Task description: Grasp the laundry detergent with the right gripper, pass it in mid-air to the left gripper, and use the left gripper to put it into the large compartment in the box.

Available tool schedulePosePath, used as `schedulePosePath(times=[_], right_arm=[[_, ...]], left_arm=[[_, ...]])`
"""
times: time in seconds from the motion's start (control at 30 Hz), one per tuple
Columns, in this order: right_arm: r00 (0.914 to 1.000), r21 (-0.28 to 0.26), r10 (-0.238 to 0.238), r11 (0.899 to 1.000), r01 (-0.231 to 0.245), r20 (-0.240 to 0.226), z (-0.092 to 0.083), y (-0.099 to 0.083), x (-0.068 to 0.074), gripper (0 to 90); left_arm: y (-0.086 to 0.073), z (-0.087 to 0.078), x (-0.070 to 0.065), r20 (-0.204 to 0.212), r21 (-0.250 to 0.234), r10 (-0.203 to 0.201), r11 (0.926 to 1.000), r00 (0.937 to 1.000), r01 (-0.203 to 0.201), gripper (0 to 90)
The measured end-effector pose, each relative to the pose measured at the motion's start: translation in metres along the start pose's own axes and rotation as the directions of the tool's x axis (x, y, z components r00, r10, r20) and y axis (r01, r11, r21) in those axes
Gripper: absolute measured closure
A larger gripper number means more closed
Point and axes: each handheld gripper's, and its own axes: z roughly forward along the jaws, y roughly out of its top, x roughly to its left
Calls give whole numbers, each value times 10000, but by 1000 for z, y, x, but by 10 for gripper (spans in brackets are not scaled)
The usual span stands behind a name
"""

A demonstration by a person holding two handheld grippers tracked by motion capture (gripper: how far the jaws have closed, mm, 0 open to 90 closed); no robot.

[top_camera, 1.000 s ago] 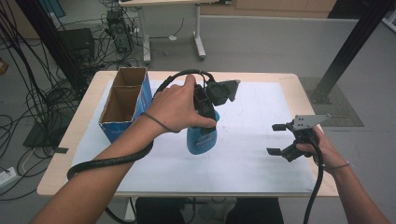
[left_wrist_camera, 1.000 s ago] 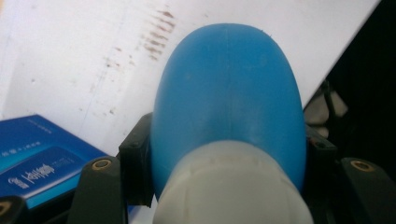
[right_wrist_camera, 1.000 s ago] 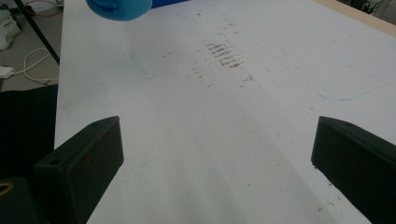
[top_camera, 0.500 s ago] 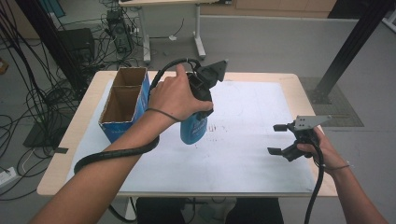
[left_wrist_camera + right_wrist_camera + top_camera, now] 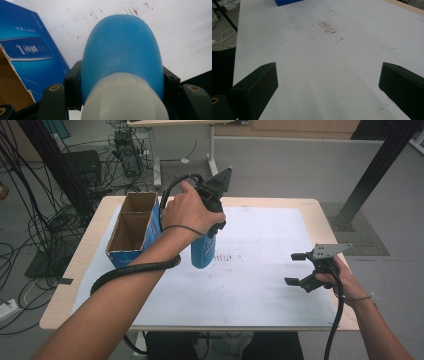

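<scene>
The left claw grips the blue bottle just beside the cardboard box (near the counter's left edge), while the right claw hovers open over bare, stained white sheet.

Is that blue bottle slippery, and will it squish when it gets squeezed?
The blue bottle looks like smooth, rounded plastic, so it may be a bit slippery. The left hand-held gripper clamps it near the white top without any visible dent, so it is probably fairly stiff. It hangs lifted above the table, so it seems light.
</scene>
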Motion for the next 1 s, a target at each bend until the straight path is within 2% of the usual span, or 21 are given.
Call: schedulePosePath(times=[0.1,0.17,0.3,0.53,0.63,0.7,0.87,1.0], right_arm=[[10000,-4,-37,10000,37,45,0,1,1,24],[10000,-17,-56,10000,56,62,0,1,1,24],[9999,-18,-51,10000,51,105,0,1,2,24],[9999,-82,-74,9999,75,105,-1,1,3,24],[9999,-107,-61,9999,62,153,-2,2,3,24],[9998,-128,-97,9999,99,192,-2,3,4,24],[9998,-91,-134,9999,136,161,0,6,4,24],[9998,-143,-123,9998,125,166,1,7,3,24]], left_arm=[[2,-9,8,218,-82,-302,9995,9993,304,380],[2,-16,10,219,-202,-441,9988,9988,446,380],[2,-32,13,100,-404,-626,9972,9980,630,380],[7,-61,19,-103,-364,-853,9957,9963,849,380],[8,-73,27,-138,-421,-987,9943,9950,980,379],[8,-79,32,-101,-505,-1135,9923,9935,1129,379],[6,-99,54,304,-666,-1604,9845,9866,1621,380],[7,-118,60,215,-836,-1898,9780,9816,1910,379]])
